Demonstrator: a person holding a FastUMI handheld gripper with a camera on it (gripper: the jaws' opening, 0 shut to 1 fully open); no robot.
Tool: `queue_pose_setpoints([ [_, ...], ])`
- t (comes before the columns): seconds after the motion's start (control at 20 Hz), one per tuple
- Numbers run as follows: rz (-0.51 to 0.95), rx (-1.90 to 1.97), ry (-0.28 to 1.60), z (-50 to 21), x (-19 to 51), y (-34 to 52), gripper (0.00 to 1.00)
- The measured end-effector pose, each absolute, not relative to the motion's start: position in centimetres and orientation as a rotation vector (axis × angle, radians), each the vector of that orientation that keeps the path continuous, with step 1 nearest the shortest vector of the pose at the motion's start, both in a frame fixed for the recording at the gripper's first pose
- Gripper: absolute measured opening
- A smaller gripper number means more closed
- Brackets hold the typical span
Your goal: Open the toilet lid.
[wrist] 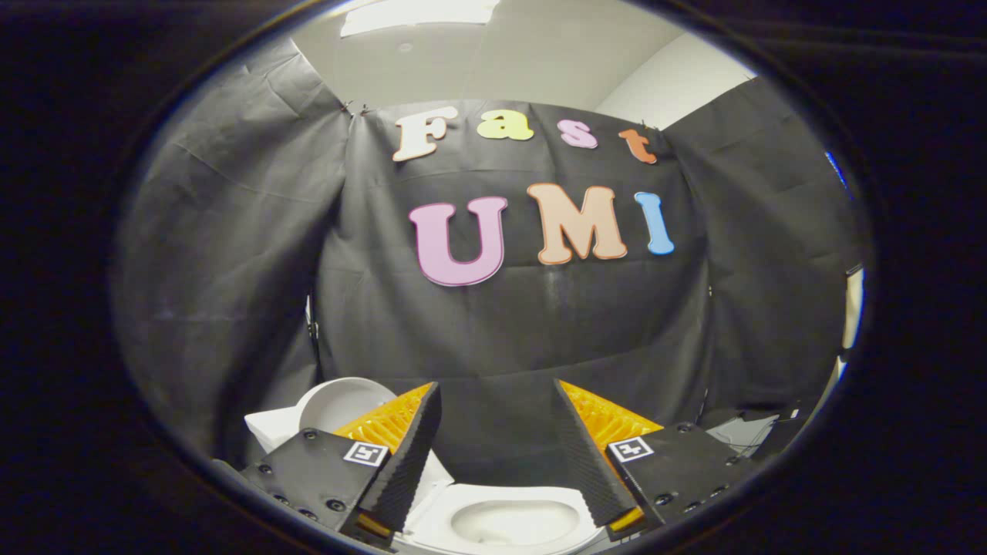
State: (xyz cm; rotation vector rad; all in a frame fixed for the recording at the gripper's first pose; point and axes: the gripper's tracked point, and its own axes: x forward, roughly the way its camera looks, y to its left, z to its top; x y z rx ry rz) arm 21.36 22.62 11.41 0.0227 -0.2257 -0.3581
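A white toilet stands low in the view, under and between my fingers. Its open bowl shows in the gap between the two fingertips. The white lid stands raised, behind my left finger and partly hidden by it, against the white tank. My gripper hangs above the toilet, open, with a wide gap and nothing between its fingers. It touches neither lid nor bowl.
Black cloth walls close the booth ahead and on both sides, close behind the toilet. A pale ceiling with a light panel is above. Some grey clutter lies on the floor right of the right finger.
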Motion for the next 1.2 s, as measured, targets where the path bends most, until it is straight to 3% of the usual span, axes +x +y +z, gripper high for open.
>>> queue_pose_setpoints([
  [0.6, -0.217, -0.049, -0.146, 10.6, 17.1, 15.4, 0.88],
  [0.9, -0.151, -0.040, -0.128, 9.8, 14.2, 12.2, 0.78],
  [1.2, -0.125, -0.054, -0.086, 8.2, 12.9, 9.0, 0.78],
])
